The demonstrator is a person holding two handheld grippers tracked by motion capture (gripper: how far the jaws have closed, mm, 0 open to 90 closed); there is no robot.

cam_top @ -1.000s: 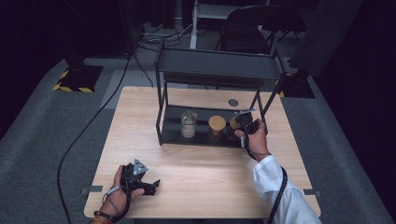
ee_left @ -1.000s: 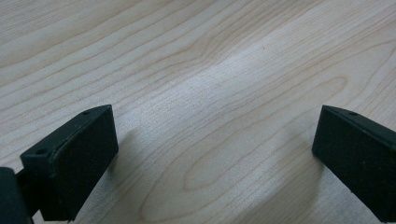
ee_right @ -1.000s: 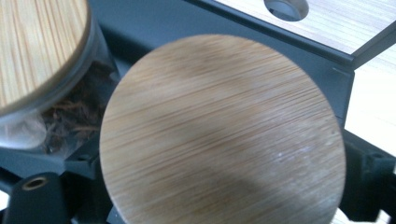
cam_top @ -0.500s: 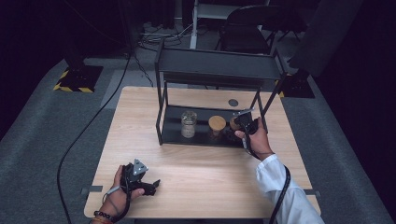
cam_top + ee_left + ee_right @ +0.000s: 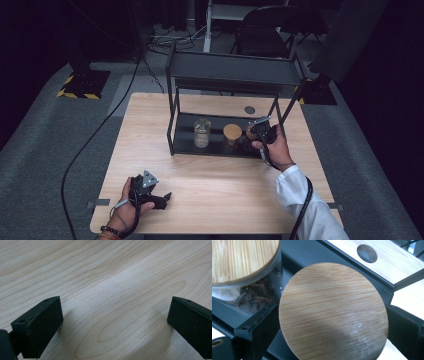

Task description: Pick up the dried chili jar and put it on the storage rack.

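Wooden table [image 5: 220, 180], black rack [image 5: 232, 75], lidded jars [image 5: 232, 134]

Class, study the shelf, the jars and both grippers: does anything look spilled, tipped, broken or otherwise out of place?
Nothing stands out. The glass jar and the two wooden-lidded jars stand upright on the rack's bottom shelf. The right gripper straddles the rightmost lid; the left gripper rests open on the table.

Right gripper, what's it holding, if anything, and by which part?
The right gripper has its jaws on either side of a jar's round bamboo lid, at the rim. Whether they are actually pressing on it cannot be told.
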